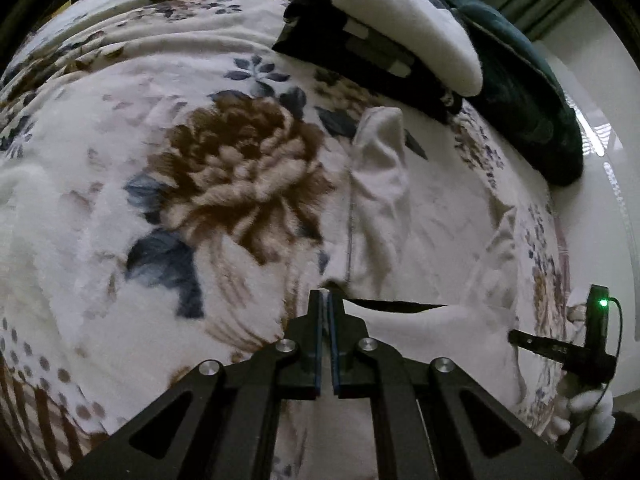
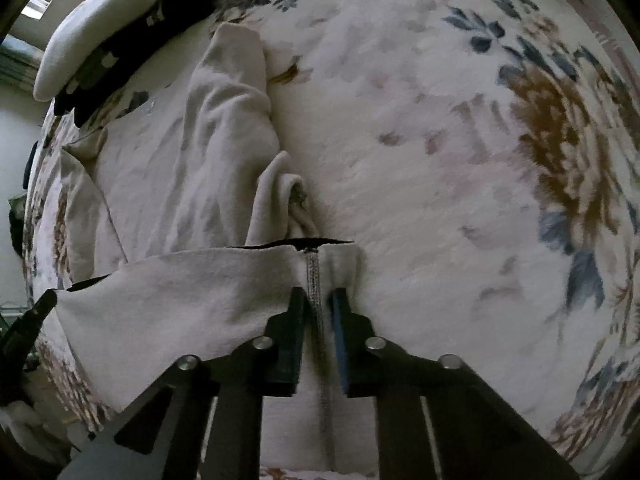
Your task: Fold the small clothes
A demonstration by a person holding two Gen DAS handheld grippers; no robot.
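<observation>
A small cream-white garment (image 1: 384, 200) lies spread and wrinkled on a floral blanket (image 1: 200, 152). My left gripper (image 1: 327, 296) is shut on the garment's near edge at its left corner. My right gripper (image 2: 319, 300) is shut on the same garment (image 2: 180, 184), its fingers pinching the hem on either side of a stitched seam at the right corner. The near edge is lifted between the two grippers, with a dark gap under it. The other gripper shows at the right edge of the left wrist view (image 1: 560, 350).
A stack of folded clothes, white (image 1: 404, 20), black (image 1: 360, 56) and dark green (image 1: 524, 100), sits at the far side of the bed. The same stack (image 2: 100, 32) shows at the upper left in the right wrist view. The bed edge and a white wall (image 1: 600, 200) lie to the right.
</observation>
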